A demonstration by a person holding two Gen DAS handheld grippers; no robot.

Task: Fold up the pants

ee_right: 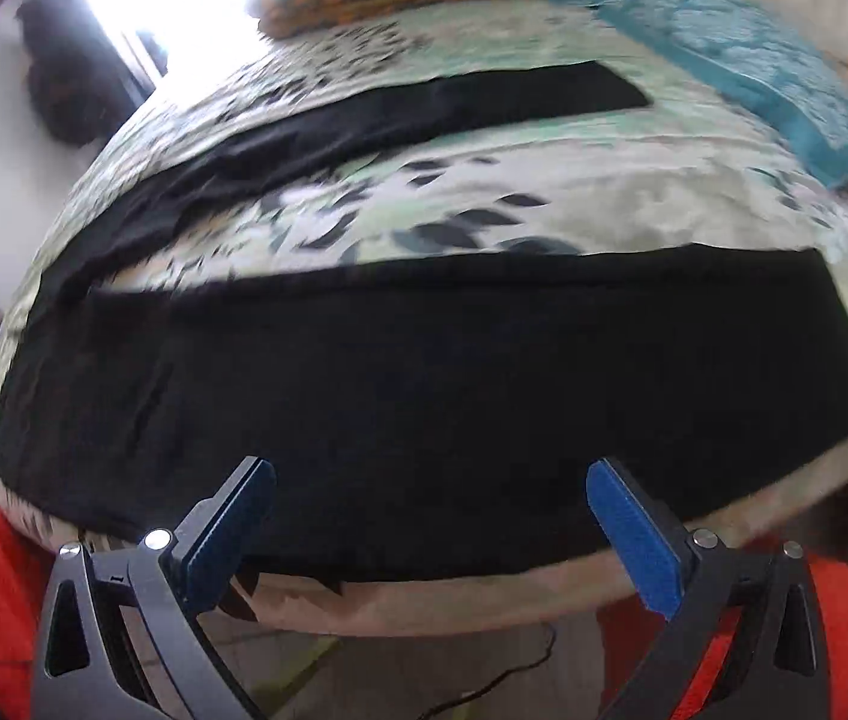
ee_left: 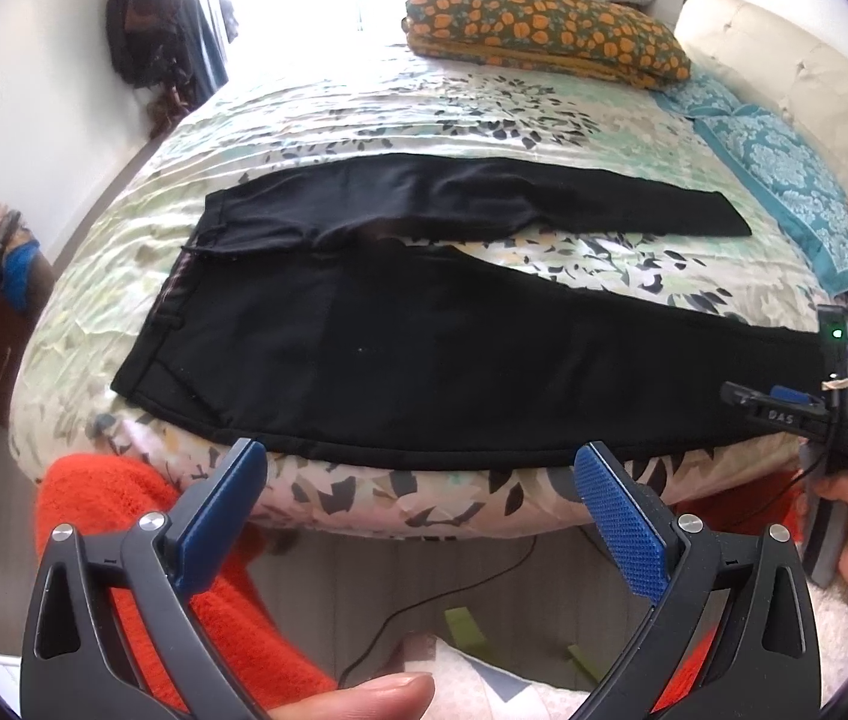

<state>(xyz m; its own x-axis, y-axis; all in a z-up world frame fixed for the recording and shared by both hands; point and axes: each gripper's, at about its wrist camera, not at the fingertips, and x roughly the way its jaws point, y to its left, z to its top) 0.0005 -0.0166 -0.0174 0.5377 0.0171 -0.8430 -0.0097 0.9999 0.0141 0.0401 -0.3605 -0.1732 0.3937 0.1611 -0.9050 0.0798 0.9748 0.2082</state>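
Note:
Black pants (ee_left: pixel 399 354) lie flat on the bed, waistband at the left, both legs spread apart toward the right. The near leg runs along the bed's front edge. My left gripper (ee_left: pixel 420 462) is open and empty, just off the bed's front edge below the near leg. My right gripper (ee_right: pixel 430 483) is open and empty, hovering at the lower edge of the near leg (ee_right: pixel 424 396); the far leg (ee_right: pixel 454 102) lies behind. The right gripper also shows in the left wrist view (ee_left: pixel 784 414), at the near leg's cuff end.
The bed has a leaf-print cover (ee_left: pixel 424 102). An orange-flowered pillow (ee_left: pixel 544 24) and a teal cloth (ee_left: pixel 784 180) lie at the far right. An orange blanket (ee_left: pixel 141 540) hangs below the front edge. A cable (ee_left: pixel 424 612) runs on the floor.

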